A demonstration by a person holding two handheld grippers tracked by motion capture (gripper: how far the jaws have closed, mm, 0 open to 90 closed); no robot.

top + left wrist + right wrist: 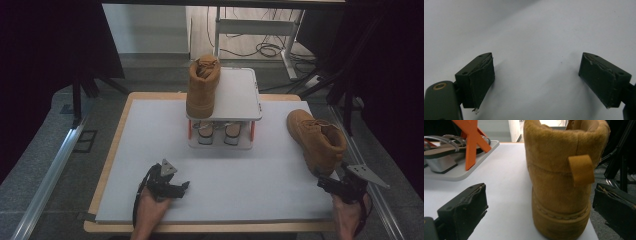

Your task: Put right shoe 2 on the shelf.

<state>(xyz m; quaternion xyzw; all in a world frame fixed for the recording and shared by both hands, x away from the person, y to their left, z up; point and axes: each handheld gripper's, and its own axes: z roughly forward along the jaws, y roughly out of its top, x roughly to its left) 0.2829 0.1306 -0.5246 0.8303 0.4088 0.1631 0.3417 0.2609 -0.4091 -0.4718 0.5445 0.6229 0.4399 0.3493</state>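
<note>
**Right gripper lined up behind the loose boot**

A tan suede boot point(317, 140) stands on the white table top point(225, 180) near its right edge, toe pointing away toward the rack and heel toward the person. In the right gripper view its heel point(561, 195), with a small pull loop point(581, 168) at the back, sits ahead of and between the two black jaws, which are spread wide and touch nothing. The right gripper point(334, 186) rests just behind the heel, close to the table's near right corner.

The left gripper point(176, 188) lies low over bare table near the front edge, left of centre, its jaws also wide apart with nothing between them.

Farther back, a second tan boot point(202, 86) stands on the top shelf of a small two-level rack point(240, 95). A pair of sandals point(219, 132) sits on the lower level.
</note>
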